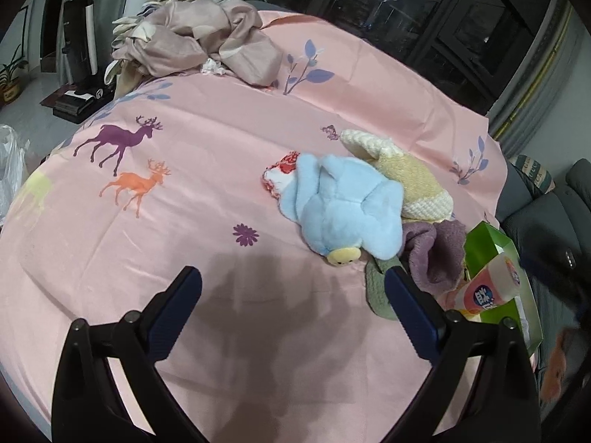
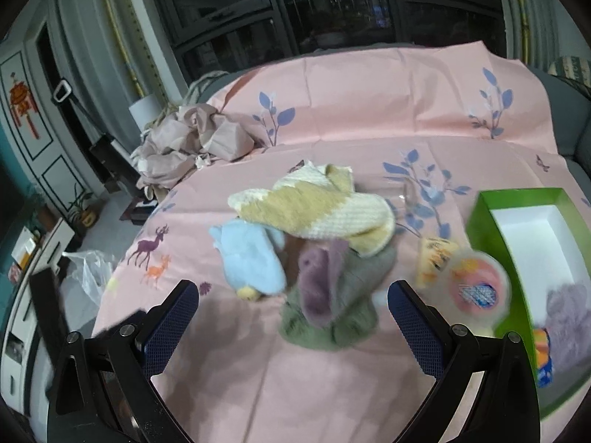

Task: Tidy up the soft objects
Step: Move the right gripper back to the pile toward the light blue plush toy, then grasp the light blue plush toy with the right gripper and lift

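**Soft things: a few in the box, most still out**

Left gripper (image 1: 293, 282): jaws spread wide, holding nothing, low over the pink sheet (image 1: 184, 240). Right gripper (image 2: 293, 297): jaws spread wide too, holding nothing, pointed at the pile.

Done so far, at a guess: just a little. Inside the green box (image 2: 487, 203), at the near end, a fuzzy purple thing (image 2: 569, 313) and something orange and blue, too blurry to name. Rest of the box bare and white.

Left to do: most of it. Still heaped together on the sheet: a blue plush (image 2: 251, 254), a yellow and white knit (image 2: 317, 206) lying across the top, a purple cloth (image 2: 317, 280) and a green cloth (image 2: 332, 328) under it. In the left view, a bit of red and white cloth (image 1: 280, 173) peeking out behind the plush.

In the way: a pink cup (image 2: 476, 288) and a small yellow packet (image 2: 436, 258), right between pile and box. Easy to knock over when carrying things across. Far back, a crumpled cloth heap (image 1: 199, 44), well apart from the pile. Dark windows behind.
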`<state>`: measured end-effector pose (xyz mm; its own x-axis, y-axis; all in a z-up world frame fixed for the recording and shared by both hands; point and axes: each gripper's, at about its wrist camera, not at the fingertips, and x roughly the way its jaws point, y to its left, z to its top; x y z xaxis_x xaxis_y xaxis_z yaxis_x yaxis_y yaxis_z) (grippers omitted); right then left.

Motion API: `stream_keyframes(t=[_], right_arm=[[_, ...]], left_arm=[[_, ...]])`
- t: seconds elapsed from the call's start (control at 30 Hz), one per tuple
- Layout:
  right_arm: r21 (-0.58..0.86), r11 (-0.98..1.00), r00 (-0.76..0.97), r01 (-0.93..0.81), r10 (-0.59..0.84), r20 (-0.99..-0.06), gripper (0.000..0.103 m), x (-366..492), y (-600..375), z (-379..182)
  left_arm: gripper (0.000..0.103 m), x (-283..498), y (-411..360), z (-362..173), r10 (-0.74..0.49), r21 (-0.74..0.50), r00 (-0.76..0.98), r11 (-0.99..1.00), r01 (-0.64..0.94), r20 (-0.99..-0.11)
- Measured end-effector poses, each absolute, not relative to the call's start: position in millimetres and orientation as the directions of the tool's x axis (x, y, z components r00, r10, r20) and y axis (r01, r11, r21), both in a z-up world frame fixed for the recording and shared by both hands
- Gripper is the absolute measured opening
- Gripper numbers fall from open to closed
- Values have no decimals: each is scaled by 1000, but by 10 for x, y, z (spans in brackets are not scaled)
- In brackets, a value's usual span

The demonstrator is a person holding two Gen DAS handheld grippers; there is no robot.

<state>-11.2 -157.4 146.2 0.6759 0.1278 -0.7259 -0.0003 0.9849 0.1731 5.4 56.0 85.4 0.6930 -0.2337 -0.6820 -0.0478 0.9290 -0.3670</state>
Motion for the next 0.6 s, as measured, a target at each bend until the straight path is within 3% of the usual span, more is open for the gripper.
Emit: stream_keyframes(t=[0.27,0.4,0.6], right_arm=[[198,980,568,-5,166,-806,101,691,-1230,1077],[221,975,502,7,188,-844,100,913,-1119,803],[177,984,466,13,150,-872,80,1068,-1035,498]], left_arm=[[91,89,568,777,-202,-335,671,939,-74,-714],[84,97,592,765,-182,-321,669,943,-89,-720],[78,94,588,768,-156,-291,679,953,-88,-718]])
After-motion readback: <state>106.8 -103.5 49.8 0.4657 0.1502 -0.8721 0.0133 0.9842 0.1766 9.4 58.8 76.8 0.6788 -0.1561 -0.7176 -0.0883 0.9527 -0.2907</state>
